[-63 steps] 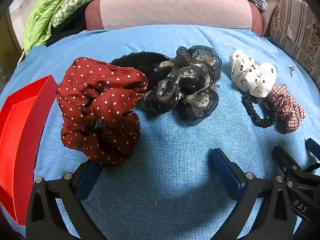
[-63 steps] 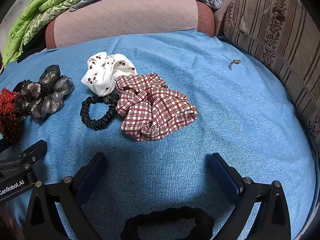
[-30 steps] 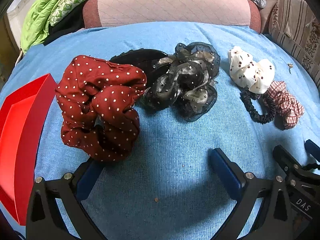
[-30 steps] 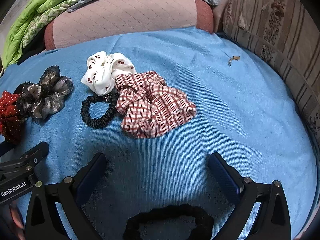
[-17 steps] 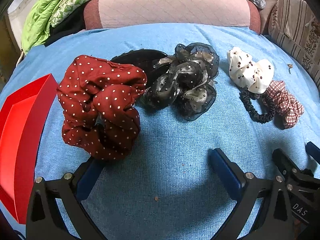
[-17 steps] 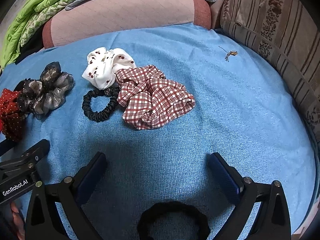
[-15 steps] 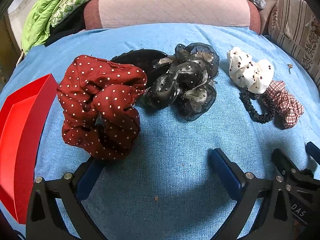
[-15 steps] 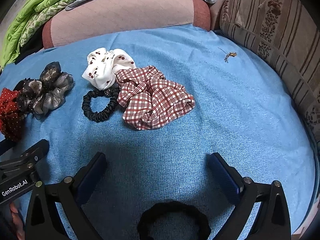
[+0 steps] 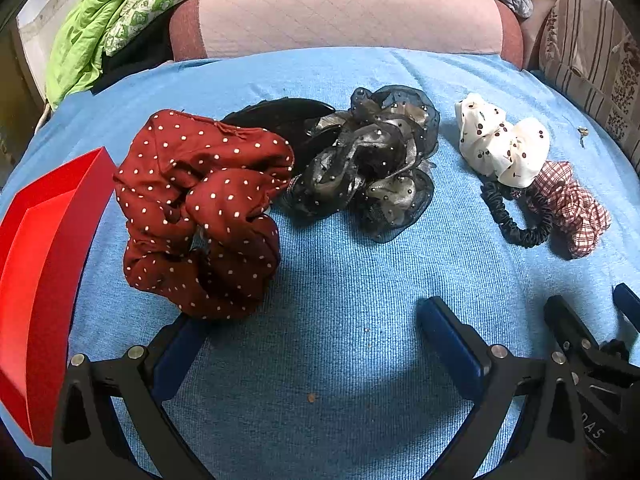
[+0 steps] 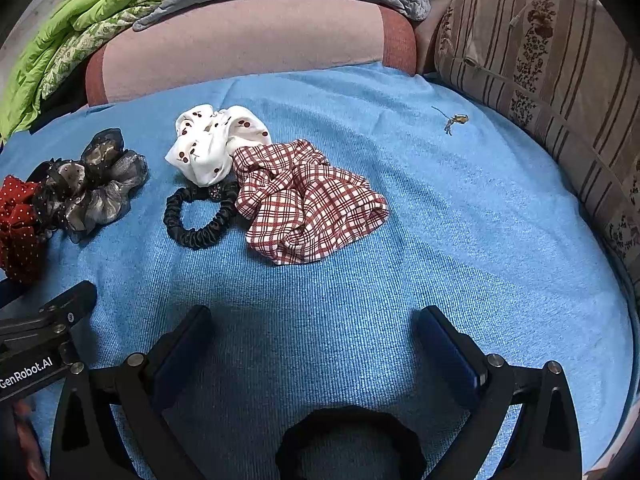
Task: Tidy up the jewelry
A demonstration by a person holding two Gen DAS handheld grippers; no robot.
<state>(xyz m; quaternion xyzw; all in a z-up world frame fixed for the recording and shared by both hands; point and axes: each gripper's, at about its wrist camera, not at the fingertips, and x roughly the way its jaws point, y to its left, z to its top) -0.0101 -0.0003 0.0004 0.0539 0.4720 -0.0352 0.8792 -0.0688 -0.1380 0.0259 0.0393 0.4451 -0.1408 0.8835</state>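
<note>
I judged that the sorting had not really begun: all the hair pieces lay loose on the blue bed cover (image 9: 344, 280), and the red box (image 9: 44, 248) at my far left showed nothing inside, as much as I could see of it.

The biggest piece was the red dotted scrunchie (image 9: 200, 212), and it lay nearest to the box. My left gripper (image 9: 308, 332) was spread wide and held nothing; one of its fingertips (image 9: 180, 344) was at the near edge of that scrunchie, but I could not tell if it touched the cloth. I thought this scrunchie was the next one to take. The move called for pushing forward a little, so that the soft folds came between the fingers, then closing on a thick part and carrying it left into the box.

Behind it were a black hair clip (image 9: 280, 116) and the grey gauze scrunchie (image 9: 372, 168), both touching each other.

My right gripper (image 10: 312, 340) was also wide apart and empty, above bare cover. Ahead of it lay the plaid scrunchie (image 10: 308, 204), the white cherry scrunchie (image 10: 212, 140) and the thin black hair tie (image 10: 196, 216), all pressed together in one group. A thick black band (image 10: 348, 444) lay just under this gripper. A small metal piece (image 10: 454, 120) lay alone, well apart.
</note>
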